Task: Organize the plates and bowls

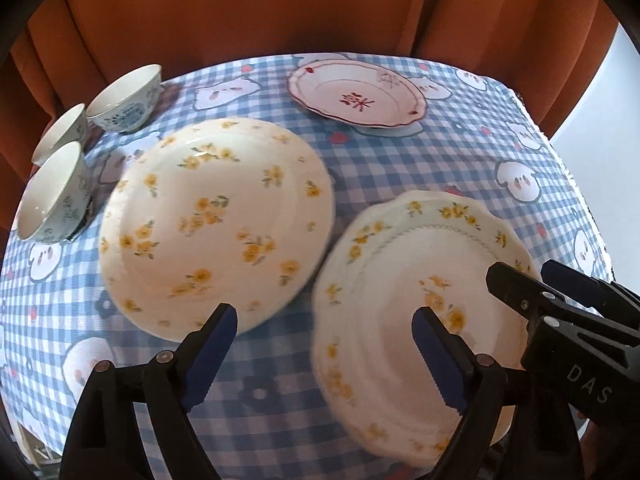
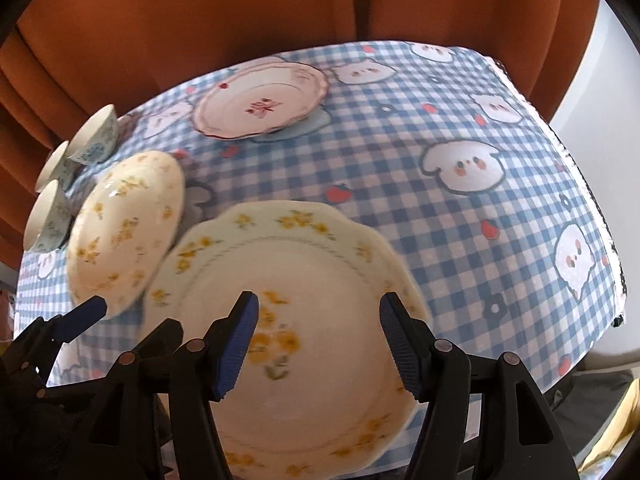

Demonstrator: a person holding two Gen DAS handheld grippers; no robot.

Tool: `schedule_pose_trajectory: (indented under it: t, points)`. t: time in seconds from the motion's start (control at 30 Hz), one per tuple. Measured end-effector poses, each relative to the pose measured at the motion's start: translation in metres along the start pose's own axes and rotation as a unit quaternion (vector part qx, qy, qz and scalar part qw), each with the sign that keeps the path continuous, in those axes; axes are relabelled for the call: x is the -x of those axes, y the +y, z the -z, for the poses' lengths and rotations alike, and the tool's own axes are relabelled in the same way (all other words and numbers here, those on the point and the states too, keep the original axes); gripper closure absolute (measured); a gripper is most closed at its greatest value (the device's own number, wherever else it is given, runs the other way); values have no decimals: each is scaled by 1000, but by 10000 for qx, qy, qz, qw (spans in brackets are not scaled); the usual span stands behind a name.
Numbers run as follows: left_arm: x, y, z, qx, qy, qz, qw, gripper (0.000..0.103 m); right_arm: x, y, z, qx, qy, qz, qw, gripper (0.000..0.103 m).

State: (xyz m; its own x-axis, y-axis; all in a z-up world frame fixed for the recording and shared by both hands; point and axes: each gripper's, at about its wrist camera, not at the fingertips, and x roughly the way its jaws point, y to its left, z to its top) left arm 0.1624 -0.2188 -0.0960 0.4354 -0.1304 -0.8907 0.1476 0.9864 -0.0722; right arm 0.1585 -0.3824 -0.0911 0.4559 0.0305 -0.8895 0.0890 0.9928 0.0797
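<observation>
left gripper (image 1: 324, 352) jaws wide, empty; right gripper (image 2: 318, 340) jaws apart, empty, body marked "das".

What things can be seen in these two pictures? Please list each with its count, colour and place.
bowls: three, white with blue pattern, far left of the table
round plate: one, cream with yellow flowers, centre left
scalloped plate: one, cream with yellow flowers, near edge
red-rimmed plate: one, white with red marks, far side
tablecloth: one, blue-white check with cartoon faces
curtain: orange, behind the table
left gripper: black with blue pads, open
right gripper: black with blue pads, open above the scalloped plate
</observation>
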Motion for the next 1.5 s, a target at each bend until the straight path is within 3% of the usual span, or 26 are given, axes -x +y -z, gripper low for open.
schedule_pose_trajectory:
  t: [0.37, 0.7, 1.0, 1.23, 1.5]
  points:
    - [17, 66, -7, 255, -40, -113, 9996, 11, 5, 70, -5, 68, -78, -202, 9997, 28]
    - [6, 118, -33, 526, -140, -423, 9976, 11, -15, 124, -35, 177, -139, -289, 9993, 27]
    - [-35, 137, -57, 685, -117, -613, 9957, 11, -56, 147, -65, 325, -134, -272, 9990, 27]
    - [-58, 133, -61, 538, -231, -807, 9950, 11, -95, 150, -74, 266, 108, -264, 9992, 27]
    - [-72, 142, -59, 703, -8, -670, 9953, 18, -111, 156, -77, 364, 193, -213, 9989, 32]
